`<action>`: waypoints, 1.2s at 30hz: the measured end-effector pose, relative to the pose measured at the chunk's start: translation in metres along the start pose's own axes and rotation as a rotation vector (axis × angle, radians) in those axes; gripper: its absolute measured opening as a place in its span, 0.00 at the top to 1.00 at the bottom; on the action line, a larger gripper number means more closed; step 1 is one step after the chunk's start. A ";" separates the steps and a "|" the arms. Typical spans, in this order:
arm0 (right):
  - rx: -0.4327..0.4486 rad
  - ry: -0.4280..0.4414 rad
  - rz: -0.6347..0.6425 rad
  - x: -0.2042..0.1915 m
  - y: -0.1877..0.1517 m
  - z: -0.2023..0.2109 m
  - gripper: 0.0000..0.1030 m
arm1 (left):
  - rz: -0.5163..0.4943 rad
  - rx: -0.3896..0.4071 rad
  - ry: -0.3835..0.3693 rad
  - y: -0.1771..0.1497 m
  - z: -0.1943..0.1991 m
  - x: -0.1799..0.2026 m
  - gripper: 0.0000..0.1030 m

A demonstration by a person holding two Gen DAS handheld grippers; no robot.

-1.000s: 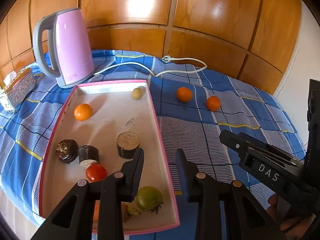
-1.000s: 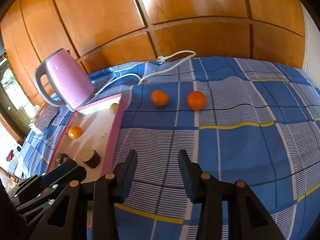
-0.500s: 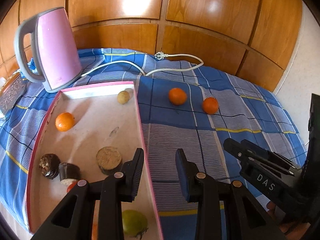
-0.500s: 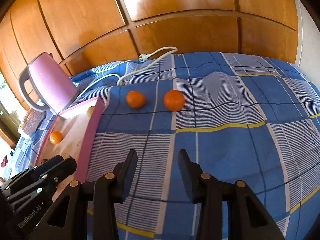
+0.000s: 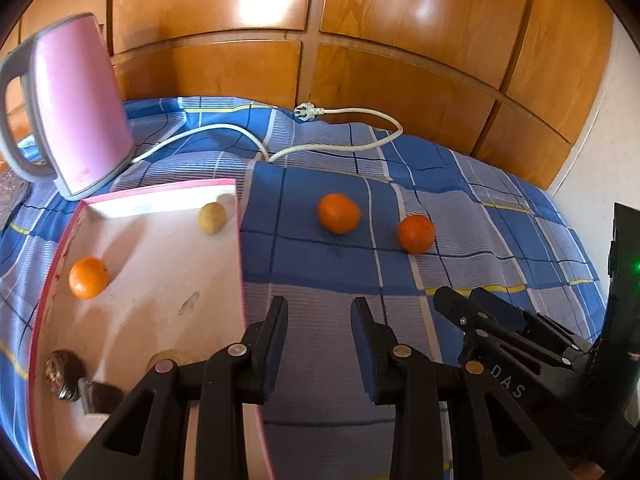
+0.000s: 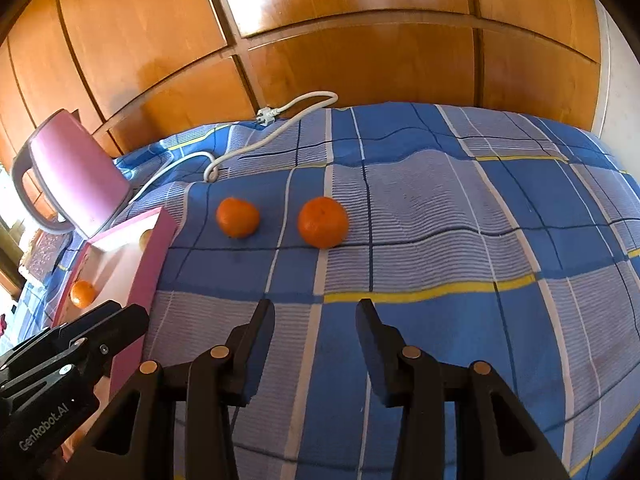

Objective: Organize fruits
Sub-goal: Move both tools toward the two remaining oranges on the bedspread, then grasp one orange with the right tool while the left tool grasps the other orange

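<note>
Our left claw (image 5: pixel 319 322) and right claw (image 6: pixel 315 326) hang narrowly parted and empty above the checked cloth (image 6: pixel 460 240), two tangerines (image 6: pixel 322 222) ahead beside the pink tray (image 5: pixel 240 248).

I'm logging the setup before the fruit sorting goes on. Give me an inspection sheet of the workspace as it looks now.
Surface: blue checked cloth, wrinkled.
Job's things: two oranges loose on the cloth; pink tray holds one orange, a pale yellowish fruit and dark round items.
Clutter: pink kettle behind the tray.
Grippers: left gripper and right gripper, jaws parted, nothing between them.
Cables: white cord with plug, unplugged, lying on the cloth.
Surroundings: wooden panelling.
</note>
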State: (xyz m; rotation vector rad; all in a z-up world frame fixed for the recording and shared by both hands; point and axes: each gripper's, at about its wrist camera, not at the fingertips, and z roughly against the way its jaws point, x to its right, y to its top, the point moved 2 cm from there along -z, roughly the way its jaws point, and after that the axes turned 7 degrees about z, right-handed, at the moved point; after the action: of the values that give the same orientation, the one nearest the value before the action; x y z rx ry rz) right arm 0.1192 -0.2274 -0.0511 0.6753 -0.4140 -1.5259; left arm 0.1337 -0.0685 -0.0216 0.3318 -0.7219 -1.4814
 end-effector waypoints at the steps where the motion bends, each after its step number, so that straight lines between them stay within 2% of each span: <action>1: -0.001 0.000 -0.002 0.001 0.002 -0.002 0.58 | 0.001 -0.003 -0.003 0.002 -0.003 0.001 0.68; 16: -0.019 -0.014 0.011 0.008 0.030 -0.037 0.58 | 0.036 -0.030 -0.017 0.024 -0.037 0.002 0.68; 32: -0.019 -0.039 0.057 0.001 0.044 -0.060 0.58 | 0.039 -0.021 -0.008 0.034 -0.049 0.001 0.68; 34: -0.005 -0.039 0.068 -0.001 0.044 -0.059 0.63 | 0.040 -0.022 -0.012 0.035 -0.050 0.001 0.68; 36: 0.000 -0.039 0.070 0.000 0.044 -0.058 0.63 | 0.037 -0.024 -0.016 0.035 -0.051 0.003 0.68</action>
State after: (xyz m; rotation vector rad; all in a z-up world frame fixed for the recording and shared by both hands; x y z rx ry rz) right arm 0.1903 -0.2223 -0.0672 0.6264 -0.4626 -1.4745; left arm 0.1925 -0.0791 -0.0381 0.2865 -0.7191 -1.4579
